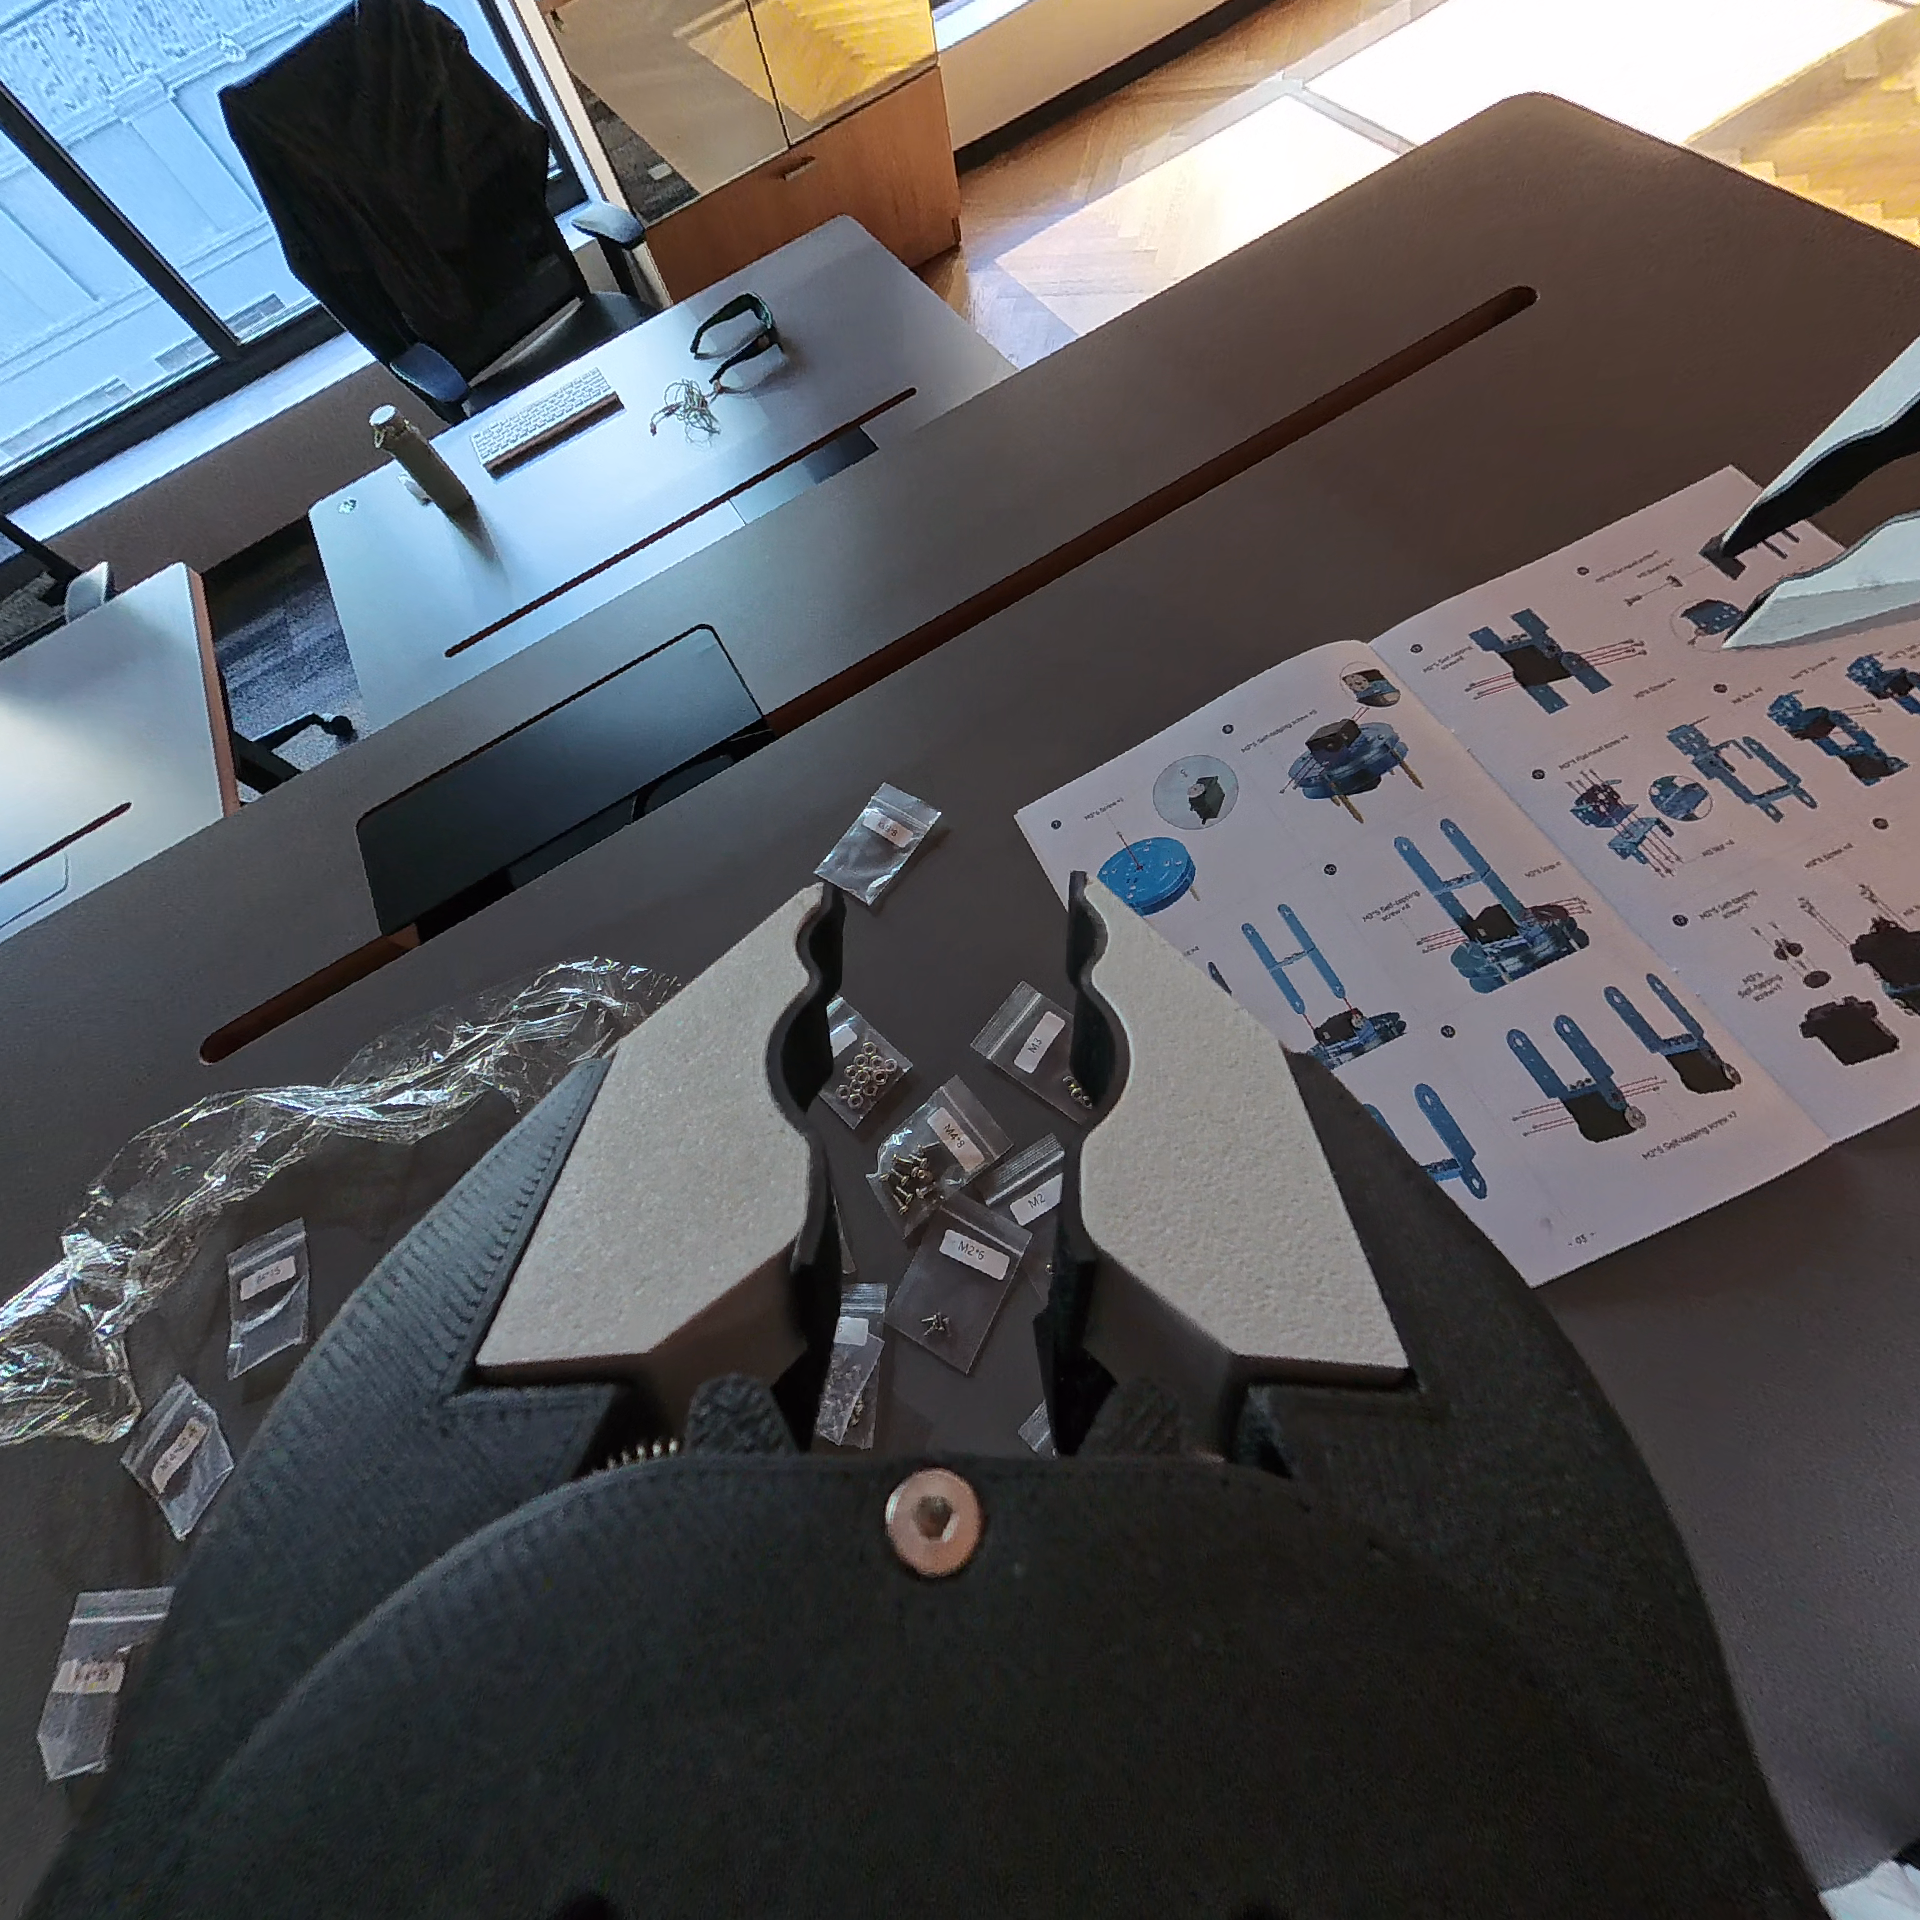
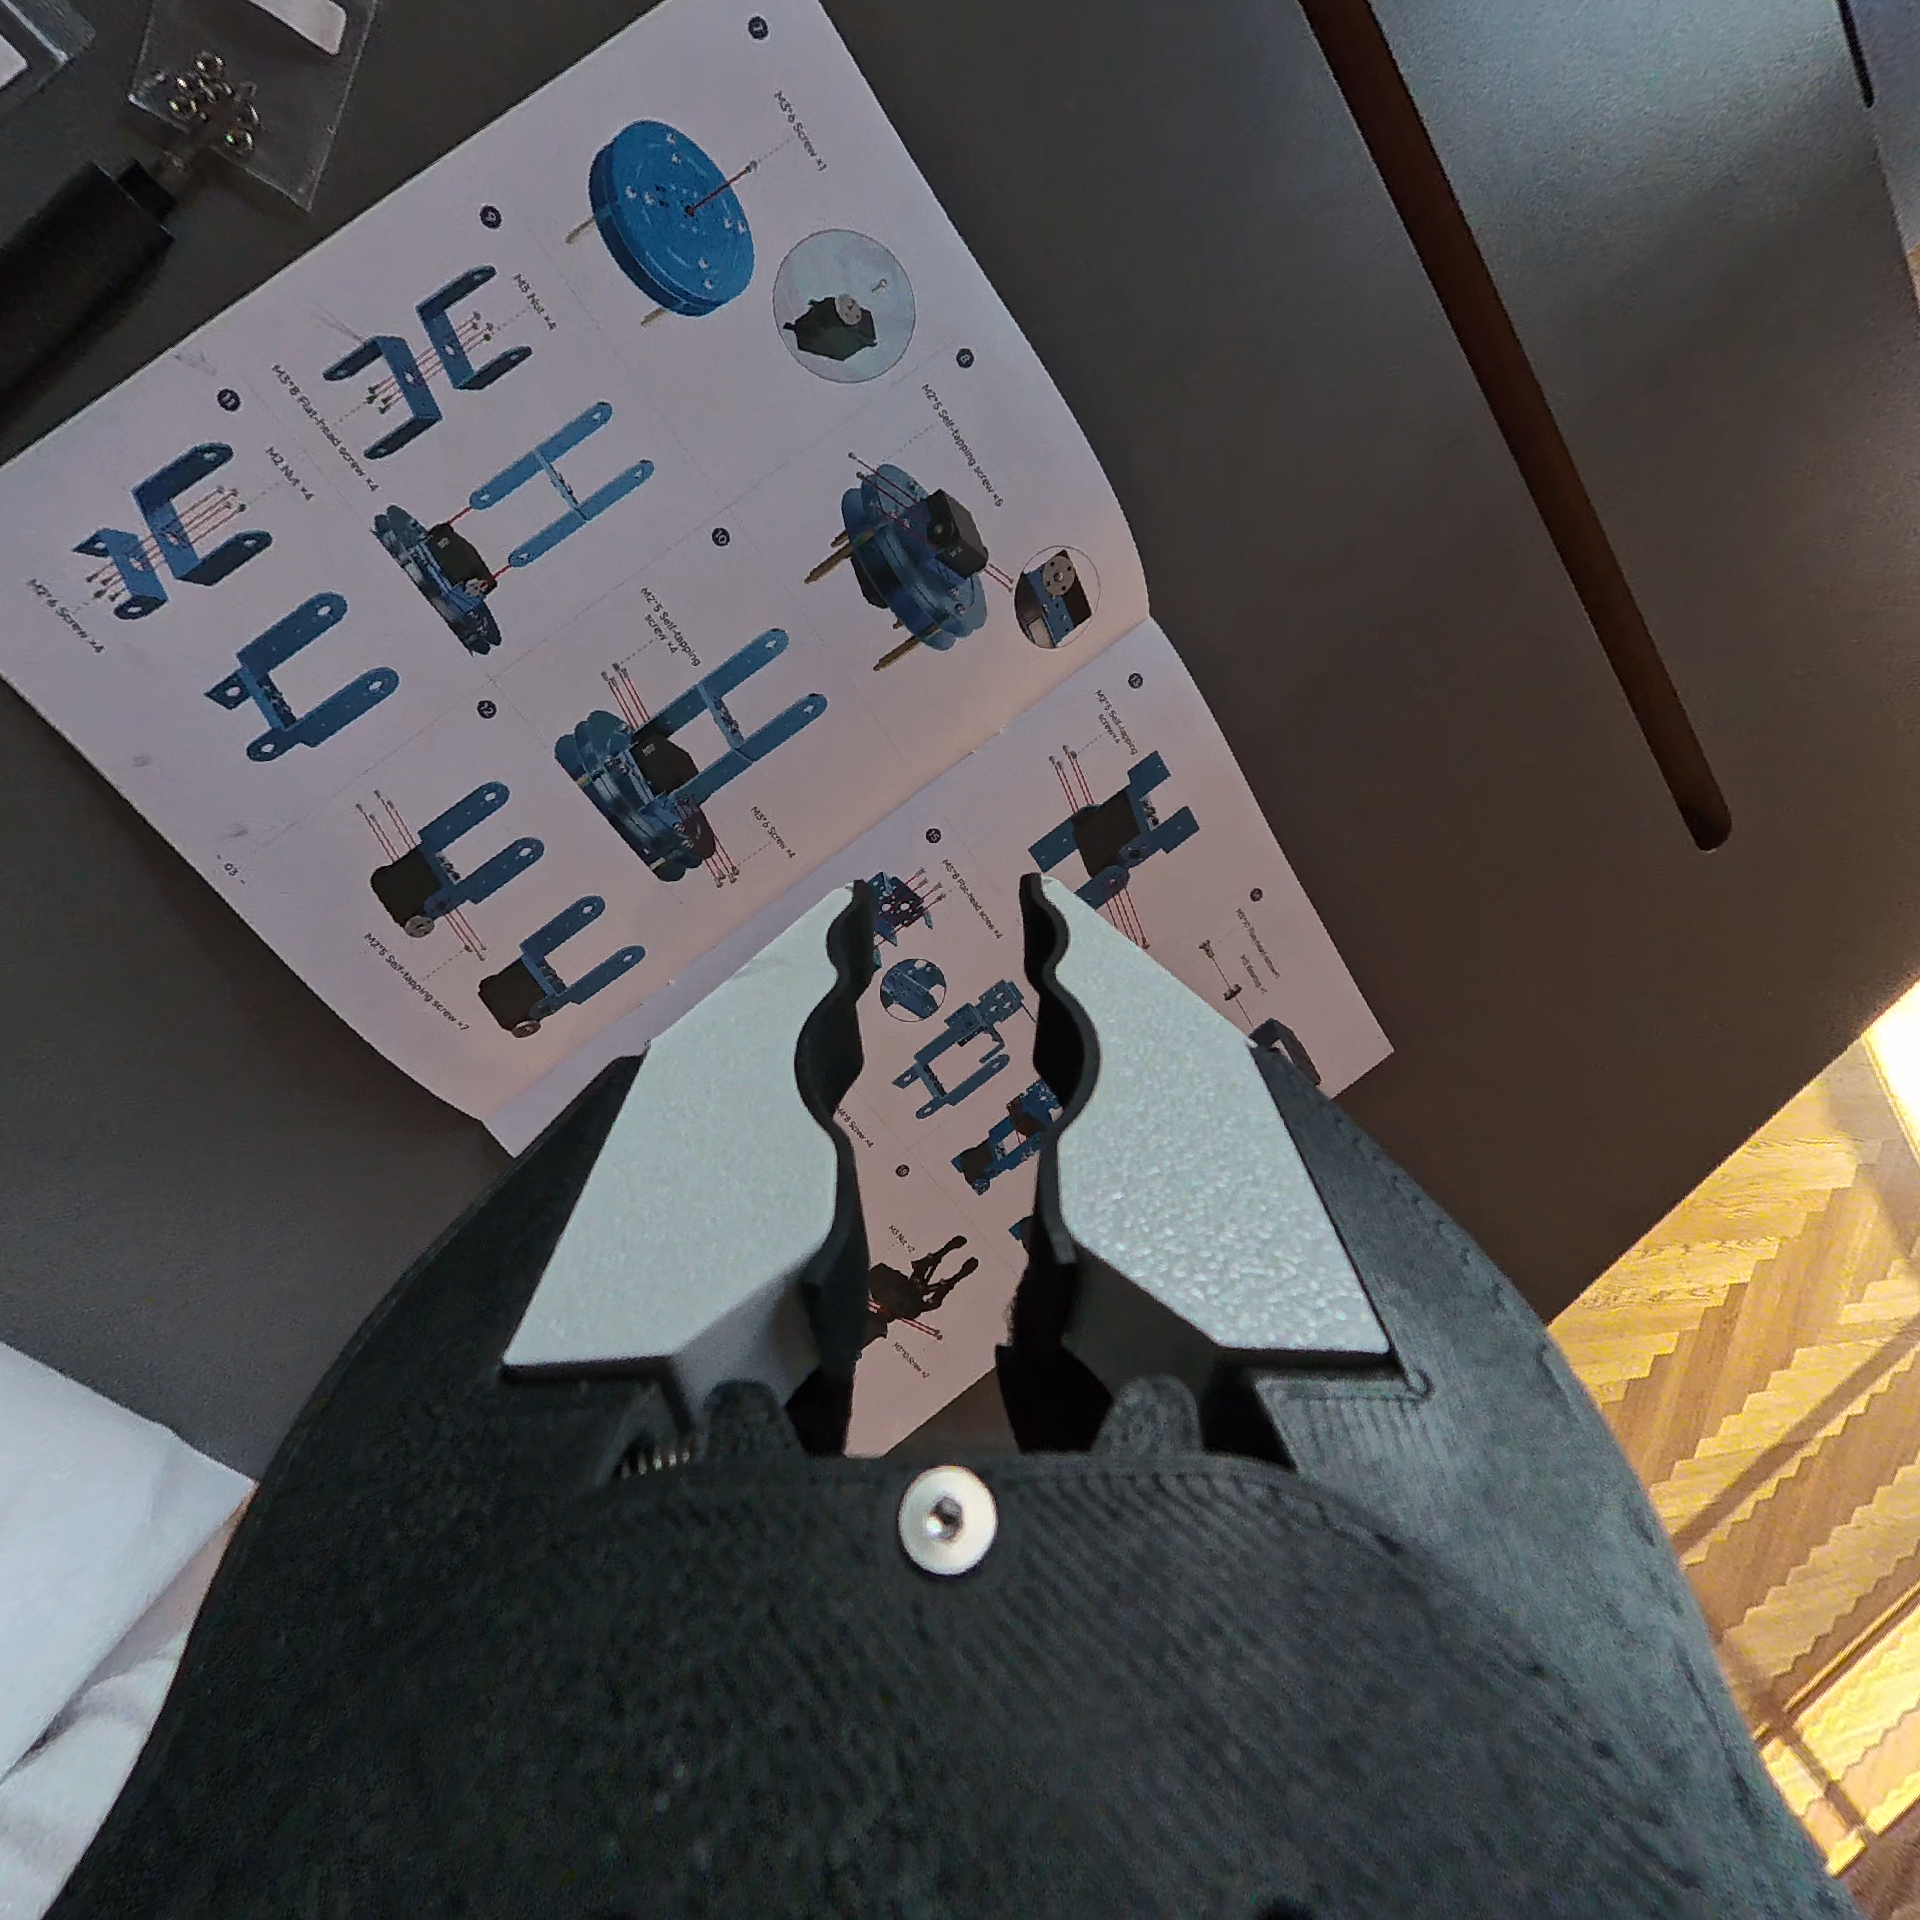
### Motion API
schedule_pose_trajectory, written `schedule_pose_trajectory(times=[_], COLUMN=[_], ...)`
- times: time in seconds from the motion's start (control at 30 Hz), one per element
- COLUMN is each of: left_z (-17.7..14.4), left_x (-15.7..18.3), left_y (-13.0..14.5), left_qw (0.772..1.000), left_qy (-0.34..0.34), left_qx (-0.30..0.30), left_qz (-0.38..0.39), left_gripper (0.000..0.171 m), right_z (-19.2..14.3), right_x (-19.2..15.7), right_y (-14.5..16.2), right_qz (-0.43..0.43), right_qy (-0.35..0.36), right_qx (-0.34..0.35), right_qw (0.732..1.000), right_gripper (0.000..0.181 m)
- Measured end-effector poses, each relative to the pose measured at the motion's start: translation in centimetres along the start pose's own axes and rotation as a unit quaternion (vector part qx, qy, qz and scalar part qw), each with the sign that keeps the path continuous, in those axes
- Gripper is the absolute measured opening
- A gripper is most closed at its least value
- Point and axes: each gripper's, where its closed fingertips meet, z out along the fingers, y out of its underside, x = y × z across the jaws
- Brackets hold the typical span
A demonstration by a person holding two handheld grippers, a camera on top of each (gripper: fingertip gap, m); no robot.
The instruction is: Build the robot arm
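Far left, on the dark bench [image 1: 1351, 343]: crumpled clear plastic wrap [image 1: 312, 1132], lying loose. Just beside and below it, three small zip bags [image 1: 268, 1311] with white labels, each flat on the surface, apart from one another.

Left claw [image 1: 951, 904]: held above the bench, tilted forward and downward, fingers pointing away from the holder. Jaws stand moderately apart; nothing is gripped between them and neither finger touches anything. Directly beneath the gap lies a cluster of small zip bags [image 1: 940, 1143], some overlapping. One holds small nuts [image 1: 868, 1070], another small screws [image 1: 914, 1174]. One further bag [image 1: 878, 842] lies alone just beyond the fingertips.

Centre to right: an open instruction booklet [image 1: 1507, 935], flat on the bench, pages showing blue assembly diagrams. Its near-left corner sits close to the left claw's right finger; whether they touch cannot be told.

Right claw [image 2: 940, 894]: held over the booklet's [image 2: 520, 623] right-hand page, angled downward at it, tips near the centre fold. Jaws are parted by a narrow gap, holding nothing. In the left wrist view its pale fingertips [image 1: 1797, 540] show over the booklet's far-right page.

Right wrist view, upper-left corner: a bag of nuts [image 2: 239, 104] and the tip of the left claw. Far right: a long slot [image 2: 1538, 436] in the bench.
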Motion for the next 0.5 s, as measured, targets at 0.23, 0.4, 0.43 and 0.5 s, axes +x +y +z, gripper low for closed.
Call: schedule_pose_trajectory(times=[0.23,0.4,0.43,0.5], left_z=[0.01,-0.23,-0.31,-0.43], left_x=[-0.18,-0.34,-0.37,-0.44], left_y=[0.00,-0.05,-0.10,-0.16], left_qw=[1.000,1.000,1.000,1.000], left_qy=[-0.001,-0.003,-0.004,-0.004], left_qx=[0.001,0.004,0.006,0.008], left_qz=[-0.003,-0.005,-0.005,-0.006], left_gripper=[0.042,0.041,0.041,0.041], right_z=[0.03,-0.02,-0.02,0.03], right_x=[0.05,-0.01,0.01,0.02], right_y=[-0.01,-0.10,-0.11,-0.11], right_qz=[0.001,-0.001,0.000,0.000], right_qy=[0.000,0.001,0.001,0.002], right_qx=[0.000,0.002,0.002,0.001], right_qw=[1.000,1.000,1.000,1.000], right_gripper=[0.028,0.028,0.028,0.028])
